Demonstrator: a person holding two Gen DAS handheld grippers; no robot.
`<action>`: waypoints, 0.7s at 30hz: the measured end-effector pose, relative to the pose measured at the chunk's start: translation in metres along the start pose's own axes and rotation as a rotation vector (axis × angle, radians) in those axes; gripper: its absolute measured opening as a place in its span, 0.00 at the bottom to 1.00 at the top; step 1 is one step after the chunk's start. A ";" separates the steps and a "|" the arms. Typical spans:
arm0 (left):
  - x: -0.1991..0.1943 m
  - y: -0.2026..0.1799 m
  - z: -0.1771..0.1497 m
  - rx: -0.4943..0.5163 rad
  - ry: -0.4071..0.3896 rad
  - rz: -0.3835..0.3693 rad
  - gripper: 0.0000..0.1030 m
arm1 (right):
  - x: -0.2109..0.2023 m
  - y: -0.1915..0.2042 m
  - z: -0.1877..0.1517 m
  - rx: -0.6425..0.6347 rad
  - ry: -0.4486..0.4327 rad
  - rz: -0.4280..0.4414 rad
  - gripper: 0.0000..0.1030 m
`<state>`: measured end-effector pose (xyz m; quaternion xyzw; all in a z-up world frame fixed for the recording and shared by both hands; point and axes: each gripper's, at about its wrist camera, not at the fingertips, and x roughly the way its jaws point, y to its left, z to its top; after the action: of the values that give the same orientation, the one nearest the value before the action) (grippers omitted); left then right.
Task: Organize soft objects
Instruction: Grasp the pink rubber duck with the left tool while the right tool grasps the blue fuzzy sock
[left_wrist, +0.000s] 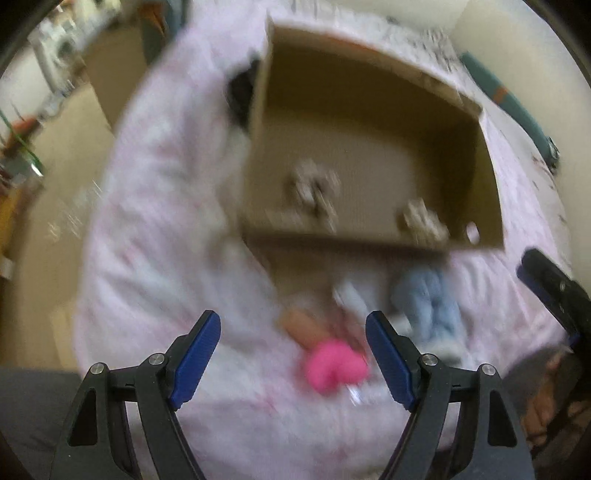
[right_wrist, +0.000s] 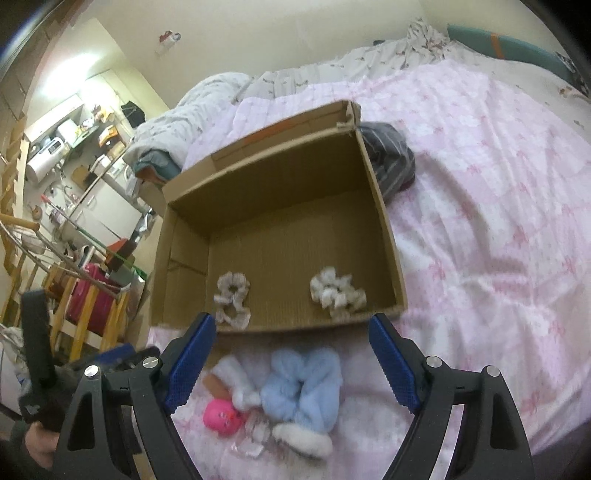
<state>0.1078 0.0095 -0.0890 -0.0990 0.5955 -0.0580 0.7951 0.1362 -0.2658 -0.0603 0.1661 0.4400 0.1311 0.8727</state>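
Two pale scrunchies (right_wrist: 232, 301) (right_wrist: 337, 293) lie apart on the floor of my open cardboard box (right_wrist: 386, 236), which sits on the pink bed cover (right_wrist: 491, 221). Just before the box's near wall lie a blue fluffy scrunchie (right_wrist: 303, 384), a white fluffy piece (right_wrist: 236, 380) and a pink toy (right_wrist: 222, 413), close together. My right hand-held gripper (right_wrist: 291, 360) hangs over that pile, fingers apart and holding nothing. My left hand-held gripper (left_wrist: 293, 356), in a blurred view, is likewise spread and empty above the pink toy (left_wrist: 334, 365).

Pink quilt (right_wrist: 480, 184) beside red suitcase (right_wrist: 90, 306).
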 end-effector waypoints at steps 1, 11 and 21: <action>0.007 0.000 -0.004 -0.011 0.037 -0.017 0.77 | -0.001 -0.001 -0.003 0.004 0.007 0.000 0.87; 0.063 -0.018 -0.020 -0.019 0.203 -0.036 0.76 | -0.002 0.001 -0.016 -0.005 0.039 -0.043 0.87; 0.059 -0.029 -0.024 0.030 0.213 -0.043 0.45 | 0.003 0.004 -0.019 -0.038 0.055 -0.072 0.87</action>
<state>0.1019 -0.0333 -0.1440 -0.0931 0.6734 -0.0939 0.7273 0.1224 -0.2573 -0.0714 0.1301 0.4671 0.1126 0.8673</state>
